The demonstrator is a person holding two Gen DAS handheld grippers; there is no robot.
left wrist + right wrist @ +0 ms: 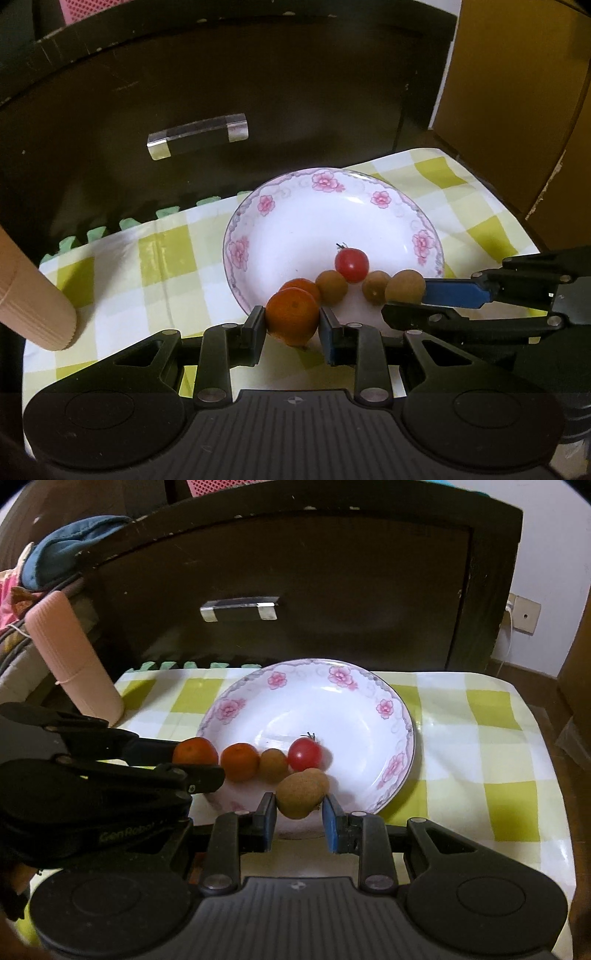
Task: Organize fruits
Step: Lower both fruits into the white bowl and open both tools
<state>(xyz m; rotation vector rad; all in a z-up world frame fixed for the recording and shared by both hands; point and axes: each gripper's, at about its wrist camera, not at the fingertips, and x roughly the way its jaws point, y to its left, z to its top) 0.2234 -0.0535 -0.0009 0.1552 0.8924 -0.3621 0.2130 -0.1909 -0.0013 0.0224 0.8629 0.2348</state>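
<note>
A white plate with pink flowers (280, 192) (369, 686) sits on the checked cloth. In it lie a red cherry tomato (351, 264) (304, 754), a small orange (308, 286) (240, 761) and brown longans (332, 287) (375, 288) (273, 765). My left gripper (291, 319) is shut on an orange (291, 317) (195, 751) at the plate's near left rim. My right gripper (300, 801) is shut on a brown longan (301, 794) (404, 287) over the plate's near edge. Each gripper shows in the other's view.
A dark cabinet with a clear handle (197, 136) (239, 608) stands behind the cloth (147, 258) (480, 746). A ribbed pink cylinder (33, 291) (74, 657) leans at the left. Cardboard boxes (517, 92) stand at the right.
</note>
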